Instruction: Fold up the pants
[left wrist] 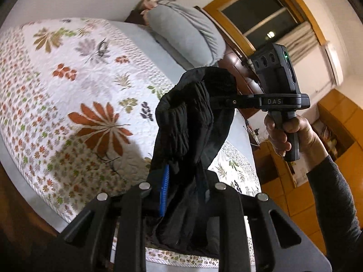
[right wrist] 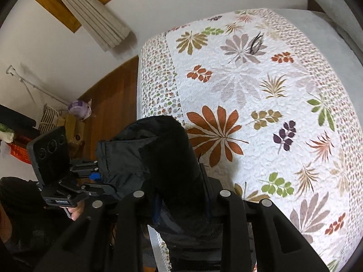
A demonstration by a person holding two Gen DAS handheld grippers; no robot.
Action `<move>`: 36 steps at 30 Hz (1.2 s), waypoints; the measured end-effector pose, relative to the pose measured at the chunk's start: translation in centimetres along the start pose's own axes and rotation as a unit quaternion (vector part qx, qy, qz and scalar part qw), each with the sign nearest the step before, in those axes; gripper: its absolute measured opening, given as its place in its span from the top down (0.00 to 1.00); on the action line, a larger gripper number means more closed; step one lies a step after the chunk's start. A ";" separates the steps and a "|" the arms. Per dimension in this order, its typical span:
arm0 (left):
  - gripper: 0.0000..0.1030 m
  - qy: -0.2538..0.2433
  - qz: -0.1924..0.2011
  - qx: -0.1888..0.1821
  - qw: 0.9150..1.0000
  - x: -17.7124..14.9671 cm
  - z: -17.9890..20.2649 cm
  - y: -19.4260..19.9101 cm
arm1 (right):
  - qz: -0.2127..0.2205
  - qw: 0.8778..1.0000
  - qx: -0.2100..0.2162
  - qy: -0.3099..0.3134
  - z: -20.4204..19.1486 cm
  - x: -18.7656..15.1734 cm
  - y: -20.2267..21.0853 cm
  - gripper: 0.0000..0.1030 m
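The black pants (left wrist: 181,122) are held up in the air above the near edge of the floral quilt (left wrist: 74,86), bunched rather than spread. The left gripper (left wrist: 181,181) is clamped on one gathered part of the fabric, which fills the space between its fingers; seen from the right wrist, the left gripper (right wrist: 99,179) bites the hem-like edge just left of the main bundle. The right gripper (left wrist: 217,100) is clenched on the elasticated waistband, held by a hand (left wrist: 292,131). The garment is probably being lifted by two points so that it can hang, straighten and then be laid flat on the quilt for folding; folding itself looks not yet begun. Beyond the quilt, a grey pillow (left wrist: 188,34) lies at the headboard end, and a wood-framed window (left wrist: 267,13) with a tied curtain (right wrist: 90,11) stands past it. A wooden floor (right wrist: 109,95) lies left of the quilt.
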State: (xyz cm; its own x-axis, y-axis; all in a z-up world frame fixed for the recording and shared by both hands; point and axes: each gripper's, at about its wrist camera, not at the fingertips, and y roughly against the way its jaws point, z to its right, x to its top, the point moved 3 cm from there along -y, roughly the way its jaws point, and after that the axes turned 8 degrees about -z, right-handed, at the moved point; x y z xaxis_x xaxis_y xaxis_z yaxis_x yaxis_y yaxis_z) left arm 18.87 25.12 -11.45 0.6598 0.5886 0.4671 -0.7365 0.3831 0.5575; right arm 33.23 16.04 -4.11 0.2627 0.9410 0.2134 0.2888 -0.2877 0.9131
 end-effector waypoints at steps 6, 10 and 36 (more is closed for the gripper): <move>0.81 -0.038 0.002 0.006 0.999 -1.0 3.9 0.2 | 0.031 1.000 -0.004 -0.005 -0.1 -3.2 2.7 0.73; 0.81 -0.062 0.000 0.008 0.998 -1.7 6.4 0.2 | 0.049 0.999 -0.010 -0.004 -0.2 -5.3 4.3 0.73; 0.81 -0.259 -0.045 0.034 0.964 -11.6 22.7 -5.9 | 0.132 0.990 -0.048 -0.032 3.2 -24.7 9.8 0.73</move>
State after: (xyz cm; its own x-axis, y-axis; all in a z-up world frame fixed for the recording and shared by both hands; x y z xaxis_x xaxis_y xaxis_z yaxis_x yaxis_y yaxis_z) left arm 18.95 -0.14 -4.57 0.7196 0.1142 0.6850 -0.6730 0.3579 0.6473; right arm 32.53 -10.56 -1.58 0.3756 0.8212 0.4295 0.1138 -0.5008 0.8580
